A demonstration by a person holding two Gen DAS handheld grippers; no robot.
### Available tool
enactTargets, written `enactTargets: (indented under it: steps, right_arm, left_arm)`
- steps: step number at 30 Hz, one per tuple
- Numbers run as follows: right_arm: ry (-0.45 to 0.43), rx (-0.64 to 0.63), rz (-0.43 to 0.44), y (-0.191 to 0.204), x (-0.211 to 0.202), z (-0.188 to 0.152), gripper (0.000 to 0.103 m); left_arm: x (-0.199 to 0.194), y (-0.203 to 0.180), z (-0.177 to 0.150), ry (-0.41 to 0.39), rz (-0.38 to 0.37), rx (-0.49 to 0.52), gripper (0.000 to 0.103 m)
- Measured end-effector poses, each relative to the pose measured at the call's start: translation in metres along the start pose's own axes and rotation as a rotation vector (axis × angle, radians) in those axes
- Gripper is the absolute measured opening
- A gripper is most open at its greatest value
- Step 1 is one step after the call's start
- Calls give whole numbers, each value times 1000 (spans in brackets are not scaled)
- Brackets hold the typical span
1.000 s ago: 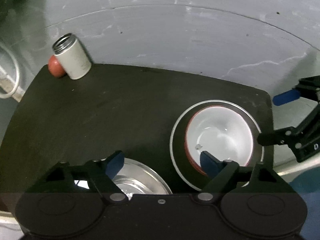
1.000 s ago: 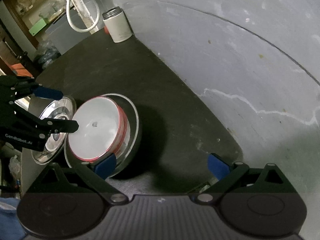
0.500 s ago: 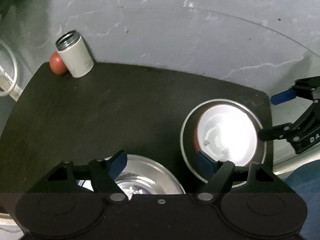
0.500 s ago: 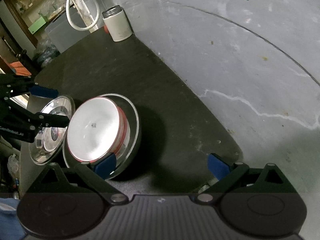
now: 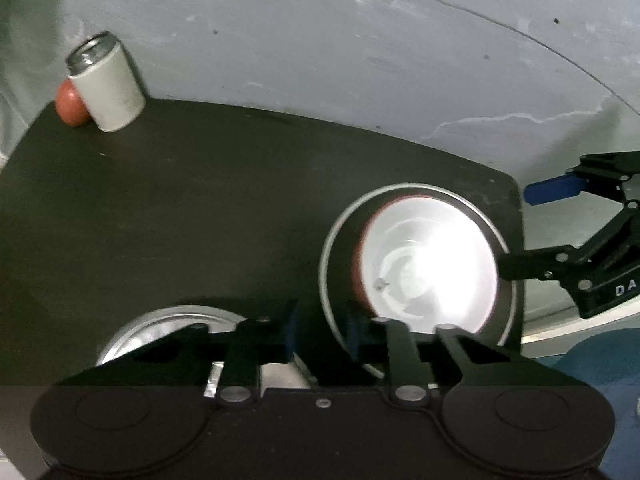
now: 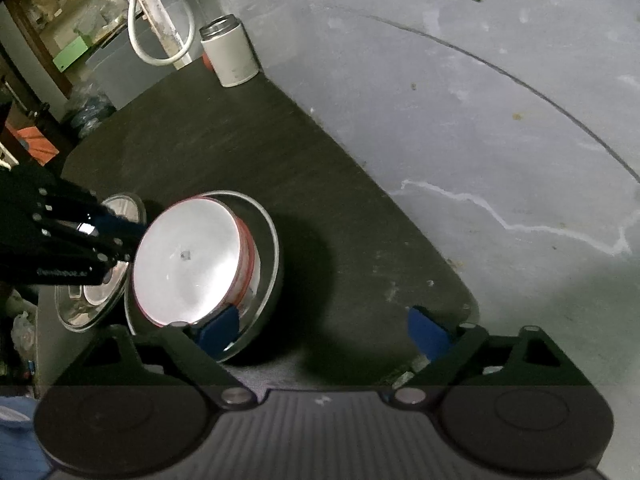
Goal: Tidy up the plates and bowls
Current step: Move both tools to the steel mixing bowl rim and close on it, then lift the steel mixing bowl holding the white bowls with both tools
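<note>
The place looks like a storeroom or utility corner of a home rather than a fitted kitchen. A dark table (image 6: 248, 160) stands against a bare grey wall (image 6: 460, 100) with white cracks and stains. In the right wrist view, at about 10 o'clock, there are cluttered shelves (image 6: 60, 20), a looped white hose (image 6: 160, 40) on a pipe and a green box (image 6: 72, 54), with orange items and bags lower at 9 o'clock. At 11 o'clock on the table's far corner stands a white tin (image 6: 230, 54) with a small red ball (image 5: 70, 102) just beside it. Steel plates and a red-rimmed bowl (image 6: 192, 256) suggest household use.
</note>
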State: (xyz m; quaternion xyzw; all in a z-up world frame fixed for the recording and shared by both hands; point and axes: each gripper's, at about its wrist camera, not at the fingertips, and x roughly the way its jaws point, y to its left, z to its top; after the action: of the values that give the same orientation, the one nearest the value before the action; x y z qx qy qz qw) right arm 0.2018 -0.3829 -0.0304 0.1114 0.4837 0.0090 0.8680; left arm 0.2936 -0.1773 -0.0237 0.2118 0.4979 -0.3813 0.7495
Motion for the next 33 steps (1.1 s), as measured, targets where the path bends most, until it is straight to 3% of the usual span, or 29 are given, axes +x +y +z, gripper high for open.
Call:
enactTargets:
  steps: [1,4,14,22,27,33]
  right_arm:
    - [-1,4,0,-1,0,-1,88]
    - [-2,22,-5,-3,0,-2,82]
    - [-4,73,0,-8,3,-3,78]
    - [-4,60,-19,0,-1,2,48]
    - [6,53,-10,2,3,6,39]
    - [16,80,-3,0,8,7,38]
  left_arm:
    - [2,-2,0,0,-11,-3,11]
    - [5,-8,0,-14,-18,-26,11]
    - [9,-15,-3,-33,7,-112,10]
    - [7,-20,-7,-28,19,-190,12]
    - [7,-22,-7,-27,31,-202,12]
    - [6,-24,-8,-34,39,-219,12]
